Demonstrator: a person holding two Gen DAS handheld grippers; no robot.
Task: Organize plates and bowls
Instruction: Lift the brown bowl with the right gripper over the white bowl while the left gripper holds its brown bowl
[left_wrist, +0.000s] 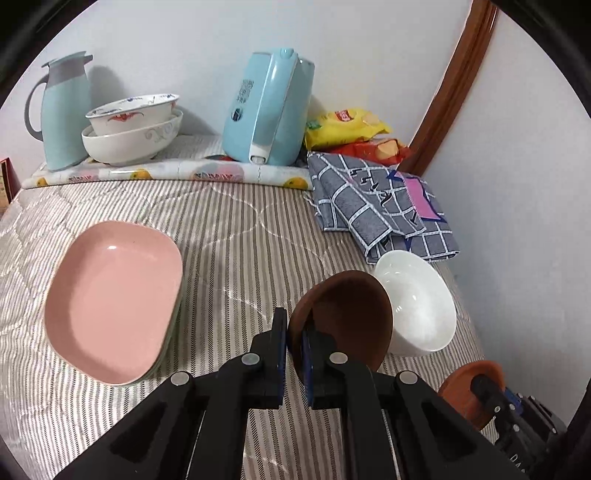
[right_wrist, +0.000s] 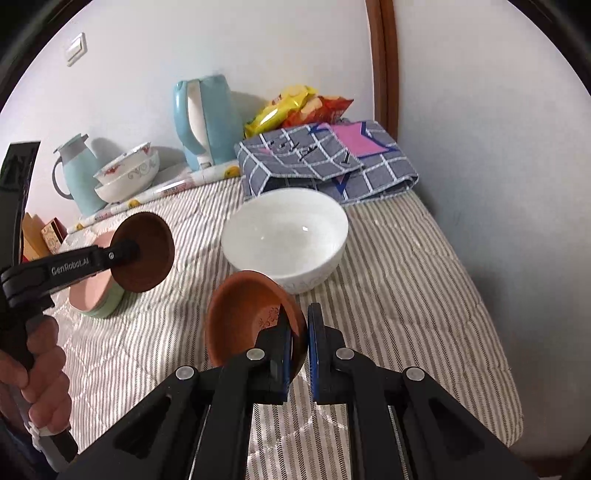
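Both small saucers are off the surface and held only by a rim, so a slip is the main risk: the left gripper (left_wrist: 293, 345) is clamped on the edge of a dark brown round saucer (left_wrist: 347, 314), and the right gripper (right_wrist: 300, 343) is clamped on the edge of a terracotta-orange round saucer with a stamped pattern (right_wrist: 247, 317). Each dish hangs tilted out to one side of its jaws, so a jolt or a quick swing could probably lever it loose, and glazed ware offers the pads little purchase. The two saucers also sit close together, just in front of the white glossy ceramic bowl (right_wrist: 286, 236), so bringing them together or lowering them carelessly could chip a rim. The pink rounded-rectangular dish (left_wrist: 114, 302), stacked on a pale green one, lies to the left on the striped quilted bed cover (left_wrist: 229, 236), which looks soft and may let stacks tip. Open room lies in the middle of the cover; the right is hemmed in by the wall, the folded grey checked cloth (left_wrist: 380, 206) and the cover's falling edge.
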